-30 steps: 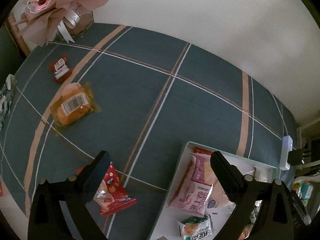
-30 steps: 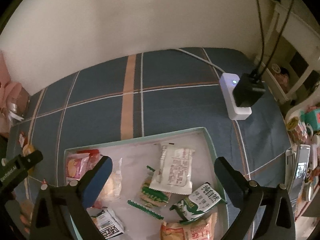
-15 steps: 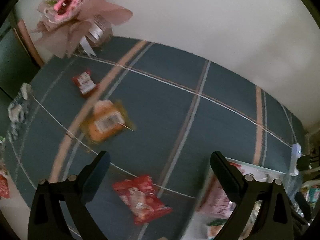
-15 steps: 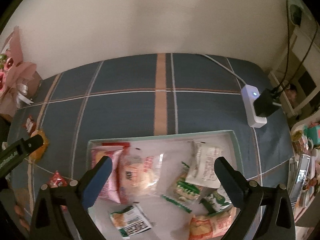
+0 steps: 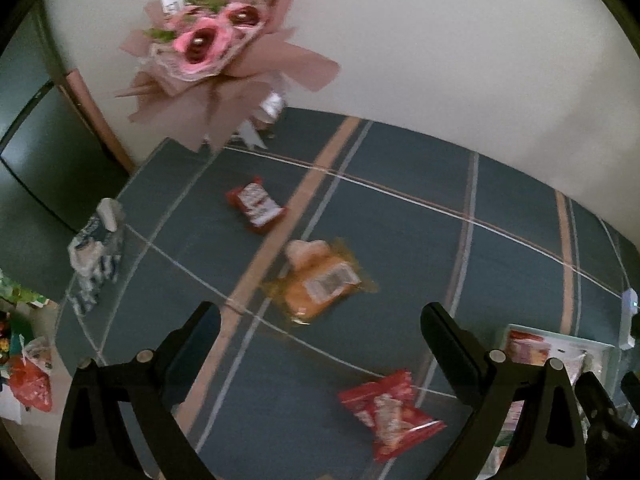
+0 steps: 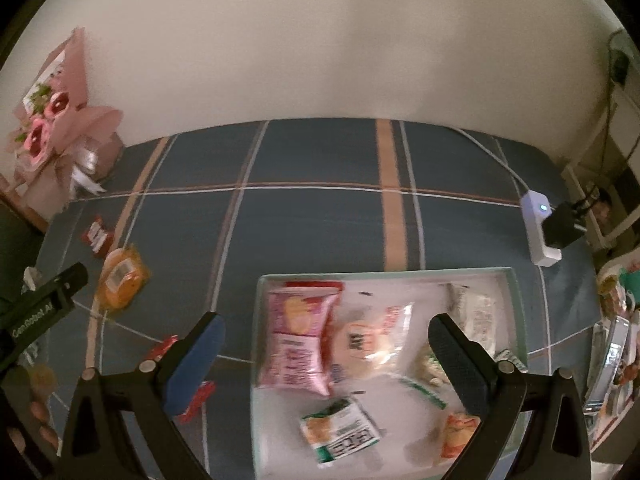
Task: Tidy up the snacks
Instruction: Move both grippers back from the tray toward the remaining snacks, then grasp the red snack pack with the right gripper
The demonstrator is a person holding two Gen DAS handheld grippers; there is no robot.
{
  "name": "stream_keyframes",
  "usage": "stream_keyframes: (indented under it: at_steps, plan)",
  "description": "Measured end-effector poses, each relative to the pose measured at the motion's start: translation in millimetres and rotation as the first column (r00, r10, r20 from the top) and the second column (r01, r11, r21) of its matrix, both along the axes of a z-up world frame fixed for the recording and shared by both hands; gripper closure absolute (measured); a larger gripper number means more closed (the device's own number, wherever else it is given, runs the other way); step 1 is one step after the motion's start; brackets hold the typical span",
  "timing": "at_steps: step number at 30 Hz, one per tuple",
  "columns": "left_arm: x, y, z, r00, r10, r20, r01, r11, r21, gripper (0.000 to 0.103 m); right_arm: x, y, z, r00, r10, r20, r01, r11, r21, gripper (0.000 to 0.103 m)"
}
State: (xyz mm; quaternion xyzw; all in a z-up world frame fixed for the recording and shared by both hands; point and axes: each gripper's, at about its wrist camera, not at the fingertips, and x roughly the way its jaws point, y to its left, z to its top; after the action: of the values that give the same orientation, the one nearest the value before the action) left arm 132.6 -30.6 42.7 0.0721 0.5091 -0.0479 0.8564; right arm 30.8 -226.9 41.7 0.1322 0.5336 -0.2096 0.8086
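A pale green tray [image 6: 516,300] on the blue plaid cloth holds several snack packets, among them a pink bag [image 6: 298,340]. Loose on the cloth lie an orange packet [image 5: 320,280], a small red-and-white packet [image 5: 256,204] and a red bag [image 5: 388,412]. My left gripper [image 5: 320,320] is open and empty, hovering over the cloth just short of the orange packet. My right gripper [image 6: 326,332] is open and empty above the tray's left part. The orange packet [image 6: 122,280] and the left gripper's finger [image 6: 48,300] show at the left of the right wrist view.
A pink flower bouquet [image 5: 212,52] stands at the back left corner by the wall. A blue-white packet [image 5: 96,252] lies at the cloth's left edge. A white power strip with a black plug [image 6: 544,232] sits at the right. Clutter lies beyond both table ends.
Both grippers have swung to the left. The left one now faces the orange packet and the bouquet instead of the tray. The right one has shifted from the tray's middle toward its left part.
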Motion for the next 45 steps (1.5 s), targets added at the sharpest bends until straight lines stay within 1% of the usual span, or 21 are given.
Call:
stream_keyframes:
  at_steps: [4,8,11,14,17,20,25,29,33,38,41,45]
  plan:
    - [5,22,1,1.000,0.030,0.001,-0.030,1.000,0.010,0.003,10,23,-4,1.000,0.029,-0.011,-0.029,0.999,0.013,0.000]
    - [10,41,-5,0.998,0.055,-0.018,-0.055,0.998,0.013,0.003,19,46,-10,0.997,0.073,-0.022,-0.073,0.997,0.018,0.000]
    - [14,52,-15,0.997,0.068,-0.045,-0.067,0.997,0.028,0.003,28,63,-22,0.993,0.106,-0.045,-0.104,0.994,0.039,0.000]
    - [20,58,-35,0.992,0.083,-0.089,-0.080,0.996,0.043,0.003,38,79,-41,0.986,0.139,-0.087,-0.133,0.989,0.069,0.000]
    - [25,62,-63,0.979,0.108,-0.175,-0.101,0.994,0.050,0.003,45,92,-61,0.976,0.174,-0.130,-0.163,0.982,0.093,0.000]
    - [28,66,-85,0.964,0.135,-0.229,-0.122,0.990,0.068,0.003,51,104,-79,0.962,0.210,-0.175,-0.193,0.975,0.107,0.000]
    - [28,68,-103,0.952,0.151,-0.265,-0.132,0.987,0.092,0.003,55,115,-104,0.943,0.241,-0.230,-0.214,0.968,0.134,0.000]
    - [28,73,-118,0.930,0.181,-0.318,-0.163,0.983,0.082,0.003,54,124,-120,0.923,0.273,-0.272,-0.244,0.960,0.137,0.000]
    - [27,74,-123,0.924,0.191,-0.330,-0.173,0.981,0.082,0.003,53,131,-129,0.913,0.303,-0.273,-0.260,0.948,0.182,0.000]
    - [26,76,-122,0.924,0.204,-0.324,-0.188,0.979,0.079,0.003,52,141,-135,0.899,0.339,-0.278,-0.297,0.937,0.182,0.000]
    - [26,82,-119,0.922,0.214,-0.321,-0.202,0.977,0.072,0.003,48,148,-144,0.892,0.347,-0.289,-0.297,0.933,0.205,0.000]
    - [36,90,-118,0.921,0.224,-0.318,-0.215,0.975,0.065,0.003,45,150,-149,0.887,0.357,-0.294,-0.302,0.929,0.216,0.000]
